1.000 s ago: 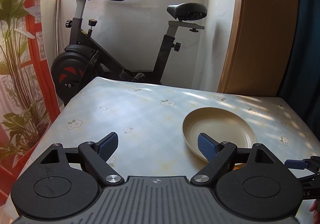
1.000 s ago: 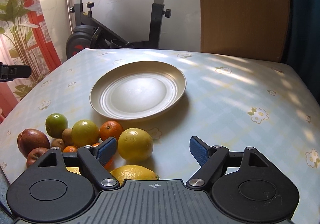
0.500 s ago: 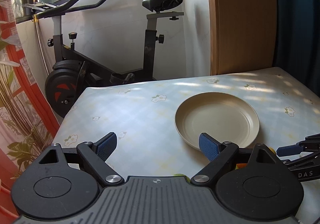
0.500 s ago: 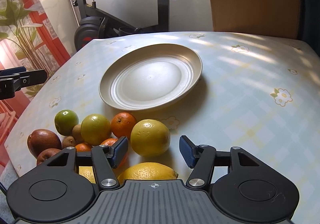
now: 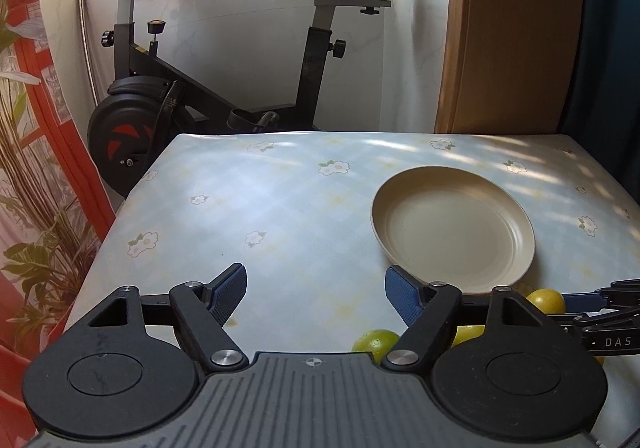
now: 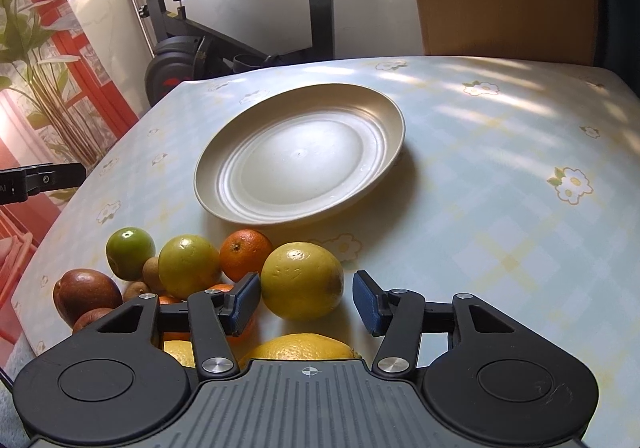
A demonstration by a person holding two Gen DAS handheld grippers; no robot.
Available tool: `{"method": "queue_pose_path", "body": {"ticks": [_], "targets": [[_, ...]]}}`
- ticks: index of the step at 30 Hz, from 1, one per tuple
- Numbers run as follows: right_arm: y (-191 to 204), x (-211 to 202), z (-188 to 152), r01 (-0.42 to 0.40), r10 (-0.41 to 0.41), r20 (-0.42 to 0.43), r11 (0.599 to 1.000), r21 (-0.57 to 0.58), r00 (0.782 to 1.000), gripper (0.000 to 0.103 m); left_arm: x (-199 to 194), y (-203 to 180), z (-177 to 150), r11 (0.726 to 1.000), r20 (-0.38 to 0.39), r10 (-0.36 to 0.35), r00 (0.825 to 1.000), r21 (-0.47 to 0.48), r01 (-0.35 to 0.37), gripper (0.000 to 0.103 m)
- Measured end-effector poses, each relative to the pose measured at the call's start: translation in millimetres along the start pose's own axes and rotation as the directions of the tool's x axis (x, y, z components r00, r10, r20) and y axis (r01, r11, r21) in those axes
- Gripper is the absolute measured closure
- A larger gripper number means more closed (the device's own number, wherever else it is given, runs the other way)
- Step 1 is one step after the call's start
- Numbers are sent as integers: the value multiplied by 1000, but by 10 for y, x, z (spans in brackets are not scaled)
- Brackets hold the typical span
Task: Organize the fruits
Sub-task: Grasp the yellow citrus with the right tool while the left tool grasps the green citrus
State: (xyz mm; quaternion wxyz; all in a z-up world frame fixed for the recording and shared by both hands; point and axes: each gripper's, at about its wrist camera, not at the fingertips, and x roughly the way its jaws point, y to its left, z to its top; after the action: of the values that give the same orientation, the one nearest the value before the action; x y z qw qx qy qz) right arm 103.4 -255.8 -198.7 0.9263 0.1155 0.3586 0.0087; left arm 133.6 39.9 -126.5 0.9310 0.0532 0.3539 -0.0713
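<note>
A cream plate (image 6: 224, 203) lies bare on the flowered tablecloth. In front of it sits a heap of fruit: a big yellow citrus (image 6: 300, 272), an orange (image 6: 246, 254), a yellow-green citrus (image 6: 188, 266), a green fruit (image 6: 130, 254), a brown-red fruit (image 6: 86, 294) and a lemon (image 6: 300, 346). My right gripper (image 6: 306, 288) straddles the big yellow citrus. Its jaws are closing, and a thin gap still shows at the right pad (image 6: 366, 308). My left gripper (image 5: 316, 274) hovers over bare cloth left of the plate (image 5: 376, 215). Its jaws are closing on nothing.
An exercise bike (image 5: 168, 99) stands behind the table's far edge, with a wooden panel (image 5: 508, 31) to its right. A red leaf-print curtain (image 5: 36, 207) hangs past the left edge. A green fruit (image 5: 376, 342) peeks out under my left gripper.
The right jaws have narrowed from wide apart to close around the big yellow citrus, and that gripper has come nearer the heap. The left jaws have narrowed a little, and its view has shifted.
</note>
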Motion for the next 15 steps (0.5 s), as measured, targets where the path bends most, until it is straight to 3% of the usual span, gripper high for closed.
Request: {"method": "queue_pose_path", "body": {"ticks": [3,6,10,15], "targets": [[12,24,-14,2,-2,-3,1000,1,1000,60,77,90,-17,999,-40,-35,999,-40,34,38],[19,33,-19,6,-6,-4,1000,-5,1000,60,151,58,-88,998,-76,-61,995,-19,60,43],[32,28,-28,8,-8,-1,1000,-15,1000,60,279,46,-171,989,-137,-144,980,-52,138,43],[42,38,-32,13,-13,6,1000,-11,1000,61,352,-16,-211,990,-136,-141,981,-38,137,44]]}}
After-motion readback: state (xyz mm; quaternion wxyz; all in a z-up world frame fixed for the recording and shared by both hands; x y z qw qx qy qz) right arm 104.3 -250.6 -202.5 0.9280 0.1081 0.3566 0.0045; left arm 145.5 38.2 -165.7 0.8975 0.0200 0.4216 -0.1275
